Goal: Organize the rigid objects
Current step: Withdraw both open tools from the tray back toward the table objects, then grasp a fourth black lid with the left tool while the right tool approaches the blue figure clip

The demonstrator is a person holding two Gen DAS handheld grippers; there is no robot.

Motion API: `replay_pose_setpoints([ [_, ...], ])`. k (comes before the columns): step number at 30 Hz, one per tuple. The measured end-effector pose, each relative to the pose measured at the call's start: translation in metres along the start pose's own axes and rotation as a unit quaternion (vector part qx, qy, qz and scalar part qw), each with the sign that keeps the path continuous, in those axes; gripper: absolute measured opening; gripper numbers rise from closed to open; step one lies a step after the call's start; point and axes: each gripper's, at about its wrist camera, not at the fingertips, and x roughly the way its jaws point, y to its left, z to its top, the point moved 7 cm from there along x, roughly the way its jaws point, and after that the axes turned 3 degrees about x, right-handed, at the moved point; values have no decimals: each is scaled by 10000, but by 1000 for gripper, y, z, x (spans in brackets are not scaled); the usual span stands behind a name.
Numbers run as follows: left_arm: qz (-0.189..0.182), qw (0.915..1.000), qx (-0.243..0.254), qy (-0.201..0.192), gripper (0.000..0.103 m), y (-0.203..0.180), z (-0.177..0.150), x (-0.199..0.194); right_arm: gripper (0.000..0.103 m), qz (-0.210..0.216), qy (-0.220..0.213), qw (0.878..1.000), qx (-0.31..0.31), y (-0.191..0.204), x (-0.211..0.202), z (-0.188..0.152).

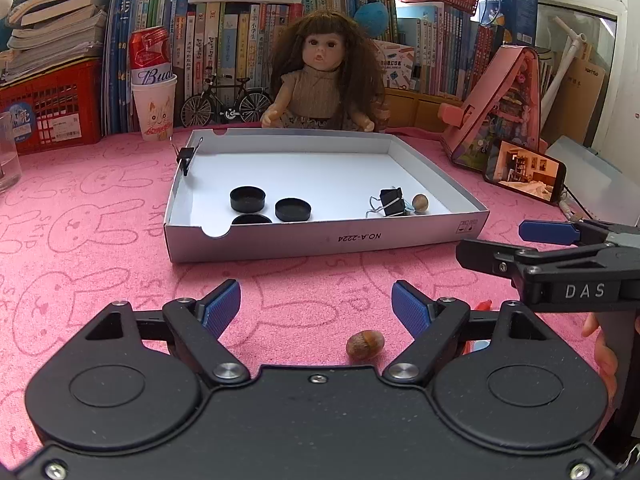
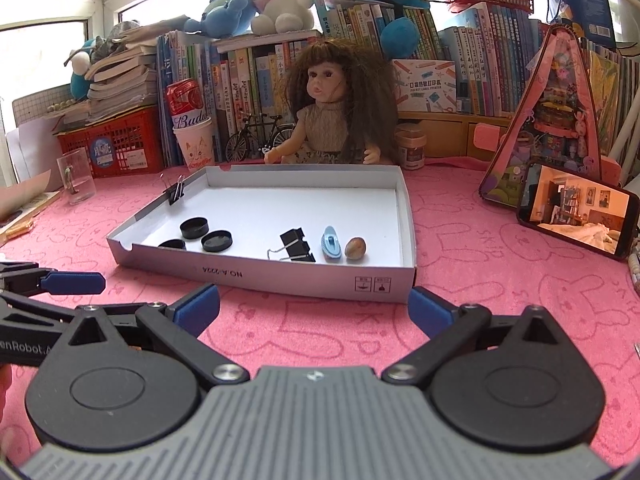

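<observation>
Left hand-held gripper (image 1: 316, 308) jaws spread, empty, acorn (image 1: 365, 345) on cloth just behind fingertips, perhaps untouched

Stuff we can actually read here

"NO.A-2224" sits upside down on the white cardboard tray's front wall (image 1: 320, 240); we get "DAS" on the black right gripper (image 1: 520, 240), "Bud…" on the red beer can (image 1: 150, 56), and "enRobot" on the left gripper (image 2: 60, 284).

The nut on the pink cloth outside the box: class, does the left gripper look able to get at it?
Probably yes. The nut lies bare on the cloth between the left gripper's open jaws, nearer its right-hand finger, nothing blocking.
</observation>
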Motion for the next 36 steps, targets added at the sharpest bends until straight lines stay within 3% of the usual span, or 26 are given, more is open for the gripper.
replay_pose_setpoints([
  [10, -161, 9998, 115, 85, 80, -3, -18, -14, 103, 169, 120, 9986, -481, -1, -23, -20],
  [16, -413, 9991, 76, 89, 65, -8, -29, -27, 103, 352, 176, 9970, -668, 1, -38, -31],
  [20, -718, 9973, 125, 134, 47, -16, -33, -38, 103, 498, 249, 9953, -791, 7, -43, -40],
  [26, -1010, 9938, 417, 186, 42, -36, -42, -41, 103, 440, 300, 9920, -1146, 20, -40, -53],
  [28, -1030, 9935, 446, 199, 41, -40, -43, -39, 103, 434, 290, 9914, -1202, 23, -39, -55],
  [31, -989, 9940, 401, 259, 27, -45, -44, -32, 103, 391, 279, 9910, -1248, 24, -38, -57],
  [36, -915, 9946, 428, 219, 26, -52, -42, -24, 103, 257, 295, 9917, -1223, 19, -36, -59],
])
